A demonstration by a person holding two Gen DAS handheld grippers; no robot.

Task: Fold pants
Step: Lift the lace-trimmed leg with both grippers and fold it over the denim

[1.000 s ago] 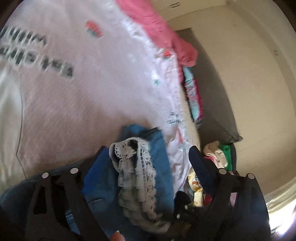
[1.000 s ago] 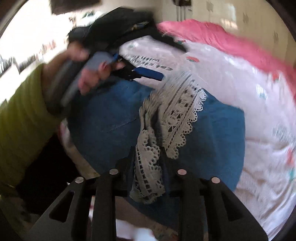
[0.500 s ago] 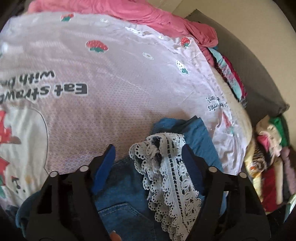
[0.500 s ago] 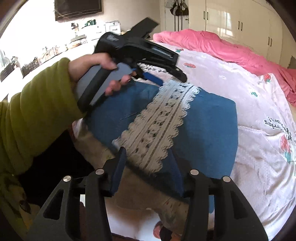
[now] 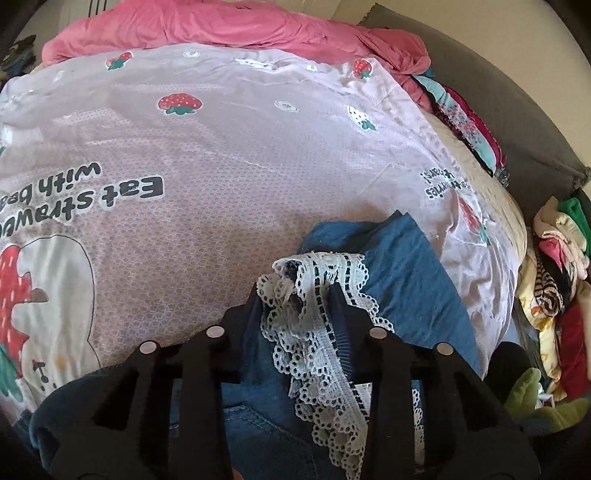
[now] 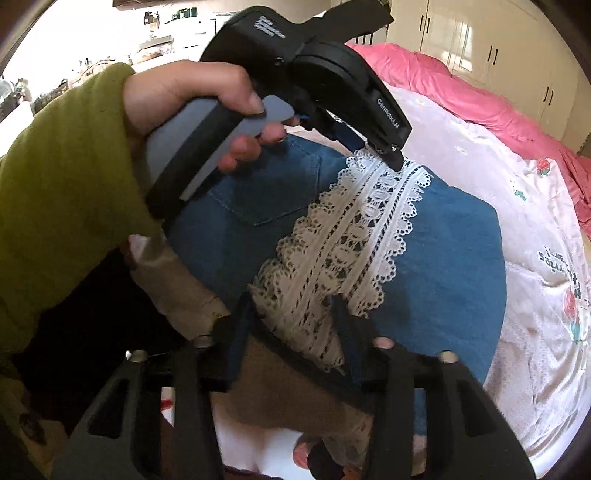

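Observation:
Blue denim pants [image 6: 443,266] with a white lace hem [image 6: 343,251] lie folded on a pink strawberry-print bedspread [image 5: 221,155]. In the left wrist view the pants [image 5: 406,273] sit near the bed's edge. My left gripper [image 5: 295,291] is shut on the bunched lace hem [image 5: 317,332]; it also shows in the right wrist view [image 6: 384,155], pinching the lace's far end. My right gripper [image 6: 291,306] is closed on the lace's near end at the pants' edge.
A pink duvet [image 5: 229,29] is heaped at the bed's far side. A pile of mixed clothes [image 5: 557,280] lies beyond the bed's right edge, beside a grey cushion [image 5: 498,96]. White wardrobes [image 6: 491,40] stand behind the bed.
Both grippers have closed on the lace hem's two ends. The lace is now stretched flat across the pants instead of bunched up.

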